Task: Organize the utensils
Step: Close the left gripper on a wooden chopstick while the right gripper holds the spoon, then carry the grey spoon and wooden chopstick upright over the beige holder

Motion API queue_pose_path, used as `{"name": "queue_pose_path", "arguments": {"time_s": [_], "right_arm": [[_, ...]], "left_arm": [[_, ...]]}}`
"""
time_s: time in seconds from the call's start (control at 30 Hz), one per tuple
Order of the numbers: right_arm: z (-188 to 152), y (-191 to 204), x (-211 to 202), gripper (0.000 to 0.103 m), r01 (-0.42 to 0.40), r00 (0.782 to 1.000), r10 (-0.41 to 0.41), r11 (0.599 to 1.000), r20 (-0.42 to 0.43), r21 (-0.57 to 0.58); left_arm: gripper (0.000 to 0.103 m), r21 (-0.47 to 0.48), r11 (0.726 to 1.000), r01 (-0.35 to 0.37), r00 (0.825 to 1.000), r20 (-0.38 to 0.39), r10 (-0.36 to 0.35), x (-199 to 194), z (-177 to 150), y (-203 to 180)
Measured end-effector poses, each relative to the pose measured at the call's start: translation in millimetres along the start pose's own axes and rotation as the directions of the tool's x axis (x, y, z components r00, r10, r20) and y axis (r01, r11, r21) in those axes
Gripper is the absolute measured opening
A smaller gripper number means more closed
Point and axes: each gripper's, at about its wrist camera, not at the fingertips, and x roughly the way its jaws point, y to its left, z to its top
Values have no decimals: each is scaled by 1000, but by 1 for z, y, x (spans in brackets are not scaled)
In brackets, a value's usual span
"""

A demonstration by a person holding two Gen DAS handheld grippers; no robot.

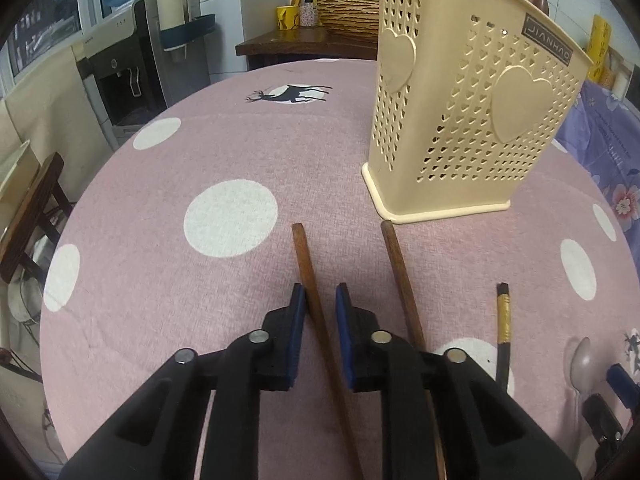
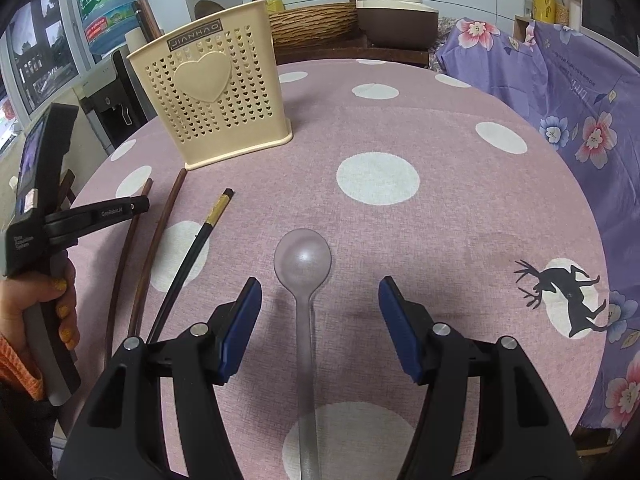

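Here the left gripper is straddling one brown chopstick, jaws narrowly parted, not clamping. The right gripper is gaping wide around the clear spoon lying on the cloth. The holder is standing beyond.

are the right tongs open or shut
Open: the right tongs have blue pads spread wide on either side of the clear spoon, touching nothing.
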Motion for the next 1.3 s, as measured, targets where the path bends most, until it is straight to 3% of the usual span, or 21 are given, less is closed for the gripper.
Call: {"name": "queue_pose_path", "arguments": {"time_s": [0.33, 0.5, 0.6, 0.8, 0.9, 1.0, 1.07, 1.3], "right_arm": [[1, -3, -3, 61, -3, 1000, 3, 1000, 9, 18], [0, 8, 7, 61, -14, 999, 13, 1000, -42, -26], [0, 20, 14, 61, 24, 997, -29, 997, -65, -76], [8, 28, 28, 61, 63, 994, -73, 991, -80, -117], [14, 29, 33, 53, 74, 994, -84, 989, -76, -128], [21, 34, 36, 37, 68, 994, -81, 987, -79, -149], [23, 34, 36, 37, 73, 993, -86, 986, -82, -153], [35, 30, -10, 37, -26, 1000, 24, 995, -15, -100]], "left_arm": [[9, 26, 999, -26, 1000, -8, 26, 1, 4, -6], [8, 19, 1000, -1, 1000, -17, 1, -3, 2, -6], [8, 17, 1000, 14, 1000, -15, -14, -6, 0, -7], [8, 0, 998, 65, 997, 33, -65, -30, 3, -3], [8, -3, 996, 85, 994, 73, -85, -48, 7, 0], [8, -2, 994, 108, 988, 110, -107, -66, 13, 3], [8, 3, 992, 124, 982, 142, -124, -81, 16, 5], [8, 23, 986, 167, 955, 244, -168, -128, 23, 13]]}}
